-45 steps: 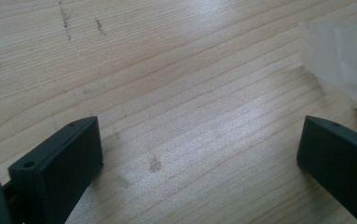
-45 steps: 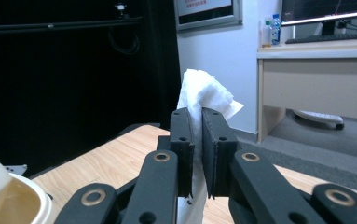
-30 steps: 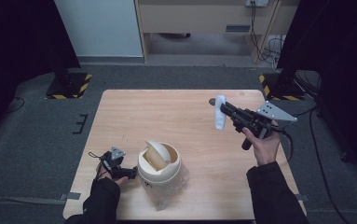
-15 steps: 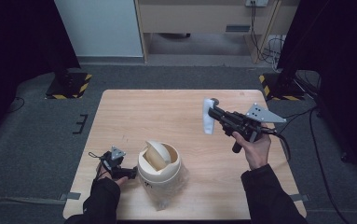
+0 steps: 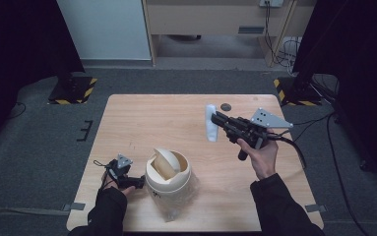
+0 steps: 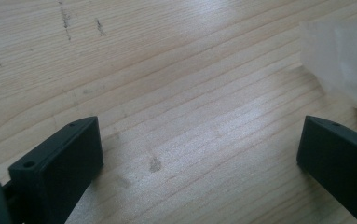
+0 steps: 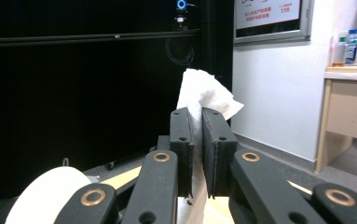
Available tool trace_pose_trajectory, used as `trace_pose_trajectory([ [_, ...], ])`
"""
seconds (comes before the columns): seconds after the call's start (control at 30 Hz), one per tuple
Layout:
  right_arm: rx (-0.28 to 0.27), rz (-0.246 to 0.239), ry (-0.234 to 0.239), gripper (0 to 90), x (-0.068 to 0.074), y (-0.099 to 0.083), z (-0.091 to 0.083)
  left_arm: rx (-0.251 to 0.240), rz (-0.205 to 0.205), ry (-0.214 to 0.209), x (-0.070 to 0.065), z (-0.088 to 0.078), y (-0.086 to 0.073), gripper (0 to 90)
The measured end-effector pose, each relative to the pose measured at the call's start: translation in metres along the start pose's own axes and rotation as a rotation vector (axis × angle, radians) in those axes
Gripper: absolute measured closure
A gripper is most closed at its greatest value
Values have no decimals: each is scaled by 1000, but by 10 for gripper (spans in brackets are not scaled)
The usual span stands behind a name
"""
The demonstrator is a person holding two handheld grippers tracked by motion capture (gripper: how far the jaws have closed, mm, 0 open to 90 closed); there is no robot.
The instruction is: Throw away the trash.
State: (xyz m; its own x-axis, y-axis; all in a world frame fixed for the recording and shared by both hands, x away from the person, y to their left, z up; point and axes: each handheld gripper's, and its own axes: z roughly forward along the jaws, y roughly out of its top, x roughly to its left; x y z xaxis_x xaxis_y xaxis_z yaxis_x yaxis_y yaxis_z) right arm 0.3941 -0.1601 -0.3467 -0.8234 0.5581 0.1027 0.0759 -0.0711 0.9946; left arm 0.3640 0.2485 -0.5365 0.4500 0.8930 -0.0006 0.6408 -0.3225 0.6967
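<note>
A cream bin (image 5: 169, 173) with a swing lid and a clear plastic liner stands near the table's front edge. My right gripper (image 5: 215, 120) hovers over the right half of the table, pointing left, shut on a crumpled white tissue (image 5: 209, 127). In the right gripper view the tissue (image 7: 207, 95) sticks up from between the closed jaws of that gripper (image 7: 198, 140). My left gripper (image 5: 138, 183) rests on the table just left of the bin. Its jaws stand wide open over bare wood (image 6: 199, 154), with the bin's liner (image 6: 348, 51) beside the right jaw.
The wooden table (image 5: 151, 118) has a small dark round spot (image 5: 225, 106) near its far edge. A pale rounded shape (image 7: 41, 196) shows low in the right gripper view. Grey carpet, black stands with striped bases and a cabinet surround the table.
My right gripper has carried the tissue leftward, from the table's right side toward its middle. The left gripper and the bin have stayed put.
</note>
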Motion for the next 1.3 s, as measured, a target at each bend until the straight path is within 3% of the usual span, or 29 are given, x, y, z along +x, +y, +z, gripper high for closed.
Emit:
trace_pose_trajectory([
  [0.57,-8,8,32,836,8,0,13,0,0,0,0,0,0,0],
  [0.87,-3,4,77,836,21,-2,28,0,0,0,0,0,0,0],
  [1.3,30,14,97,836,42,-30,43,0,0,0,0,0,0,0],
])
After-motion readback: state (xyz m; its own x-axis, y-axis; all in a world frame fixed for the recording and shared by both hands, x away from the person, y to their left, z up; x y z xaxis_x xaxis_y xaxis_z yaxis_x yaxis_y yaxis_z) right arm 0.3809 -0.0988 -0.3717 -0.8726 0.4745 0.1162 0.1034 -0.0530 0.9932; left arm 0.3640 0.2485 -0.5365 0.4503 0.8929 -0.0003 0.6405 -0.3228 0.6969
